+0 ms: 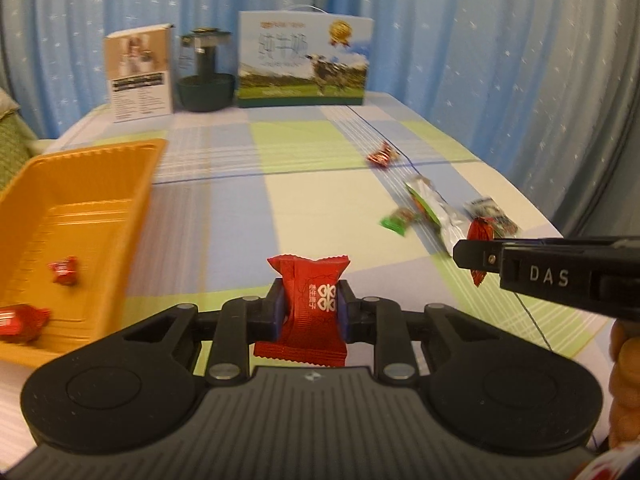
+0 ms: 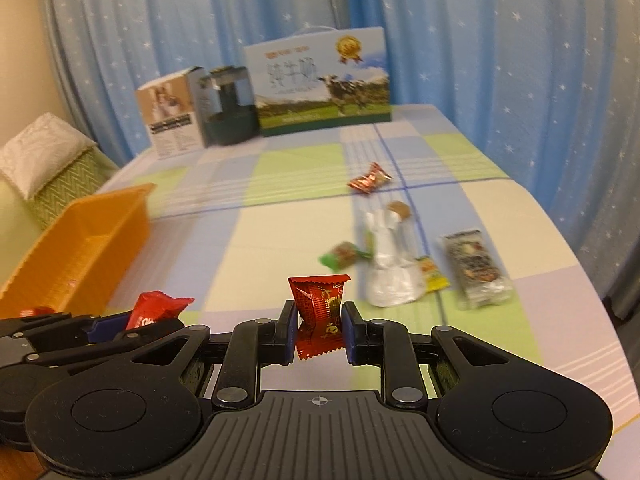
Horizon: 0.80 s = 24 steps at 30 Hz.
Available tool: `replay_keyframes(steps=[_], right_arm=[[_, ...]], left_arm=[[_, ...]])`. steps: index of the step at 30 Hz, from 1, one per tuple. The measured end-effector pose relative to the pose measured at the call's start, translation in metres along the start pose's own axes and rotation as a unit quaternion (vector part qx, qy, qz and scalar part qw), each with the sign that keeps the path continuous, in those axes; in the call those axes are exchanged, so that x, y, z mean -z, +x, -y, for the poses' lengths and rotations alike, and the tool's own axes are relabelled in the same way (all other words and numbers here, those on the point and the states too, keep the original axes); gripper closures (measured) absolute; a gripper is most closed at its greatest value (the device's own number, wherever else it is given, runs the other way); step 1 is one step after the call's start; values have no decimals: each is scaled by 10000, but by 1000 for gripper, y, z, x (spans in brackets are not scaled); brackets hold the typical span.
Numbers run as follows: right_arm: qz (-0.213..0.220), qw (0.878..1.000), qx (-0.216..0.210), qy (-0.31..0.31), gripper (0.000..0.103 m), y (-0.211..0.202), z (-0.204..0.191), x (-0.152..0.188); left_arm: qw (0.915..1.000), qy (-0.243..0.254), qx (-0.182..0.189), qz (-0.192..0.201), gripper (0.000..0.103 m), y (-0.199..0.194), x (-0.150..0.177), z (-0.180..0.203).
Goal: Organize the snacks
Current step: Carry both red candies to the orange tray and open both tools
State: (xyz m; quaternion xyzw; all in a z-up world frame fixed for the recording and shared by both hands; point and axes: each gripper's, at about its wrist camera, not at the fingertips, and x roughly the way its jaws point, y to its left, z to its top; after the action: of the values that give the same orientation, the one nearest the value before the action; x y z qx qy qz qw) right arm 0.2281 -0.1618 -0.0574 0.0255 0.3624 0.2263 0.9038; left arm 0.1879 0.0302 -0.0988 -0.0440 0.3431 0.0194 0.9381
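Currently, as seen from beside the bench:
Red sweet, left: a bright red wrapped candy (image 1: 310, 308) sits upright between the blue pads of the left hand-held gripper (image 1: 310, 312), whose jaws are pinched tight on it, above the bench.
Red sweet, right: a darker red foil candy (image 2: 320, 320) is clamped the same way in the right hand-held gripper (image 2: 320, 330), jaws nearly together.
Step in hand: both sweets are lifted and, I judge, on their way to the orange tray (image 1: 120, 208).
Tray: it stands at the left, two red candies (image 1: 64, 272) already inside.
Next move: carry each sweet over the tray's near rim, then let go; the left one is closer.
Left to sort: a green candy (image 2: 340, 256), a white packet (image 2: 390, 268), a dark packet (image 2: 476, 268) and a red candy (image 2: 368, 178) lie on the checked cloth (image 2: 280, 248).
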Motion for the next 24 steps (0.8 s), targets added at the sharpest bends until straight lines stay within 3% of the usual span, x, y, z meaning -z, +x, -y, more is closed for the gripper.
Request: replay_keyframes(steps=[24], right_arm=[[184, 9883, -1169, -967, 80, 3, -161, -8]], left_arm=[[9937, -736, -759, 380, 80, -96, -4, -128]])
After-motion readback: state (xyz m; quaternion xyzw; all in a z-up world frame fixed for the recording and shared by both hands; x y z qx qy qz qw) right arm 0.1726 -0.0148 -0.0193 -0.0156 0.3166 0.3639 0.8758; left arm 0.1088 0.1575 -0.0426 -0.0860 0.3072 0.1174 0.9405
